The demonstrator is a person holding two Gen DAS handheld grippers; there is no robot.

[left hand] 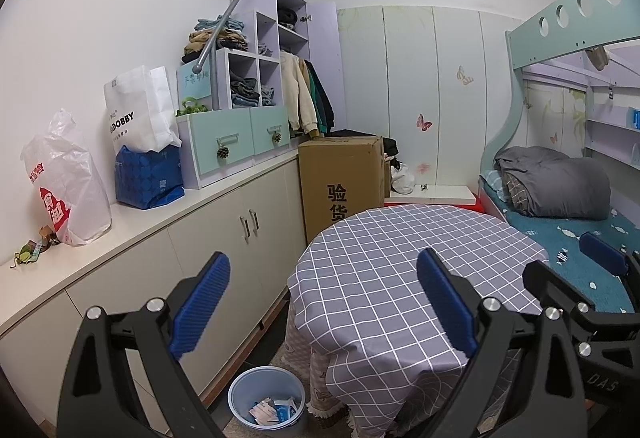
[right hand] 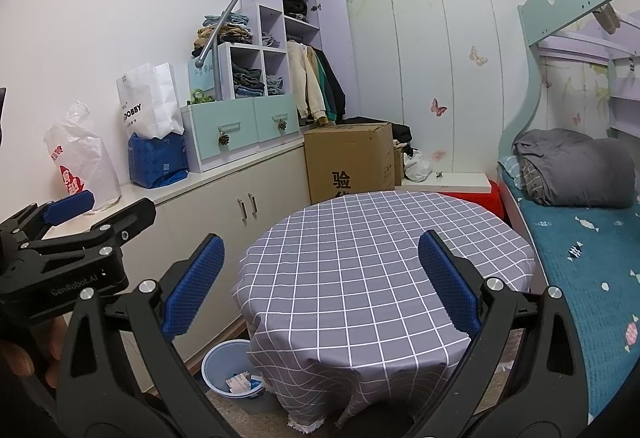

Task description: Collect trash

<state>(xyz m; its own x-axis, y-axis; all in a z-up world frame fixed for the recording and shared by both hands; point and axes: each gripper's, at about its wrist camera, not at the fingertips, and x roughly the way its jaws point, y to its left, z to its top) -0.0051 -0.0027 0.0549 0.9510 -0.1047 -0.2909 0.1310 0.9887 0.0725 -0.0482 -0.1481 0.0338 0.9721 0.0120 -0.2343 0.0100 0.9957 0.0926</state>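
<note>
A blue waste bin (left hand: 267,402) stands on the floor beside the round table (left hand: 400,258), with several paper scraps inside; the right wrist view shows the bin (right hand: 230,368) half under the cloth. Small scraps of trash (left hand: 34,244) lie on the counter at far left. My left gripper (left hand: 324,302) is open and holds nothing, above the table's near edge. My right gripper (right hand: 320,282) is open too, over the checked tablecloth (right hand: 380,258). The left gripper also shows in the right wrist view (right hand: 100,208), and the right gripper's fingers (left hand: 602,252) in the left wrist view.
A long white counter (left hand: 160,222) over cabinets carries a white plastic bag (left hand: 68,182), a blue bag (left hand: 148,174), a paper bag and a shelf unit. A cardboard box (left hand: 342,178) stands behind the table. A bunk bed (right hand: 580,238) with a grey quilt is on the right.
</note>
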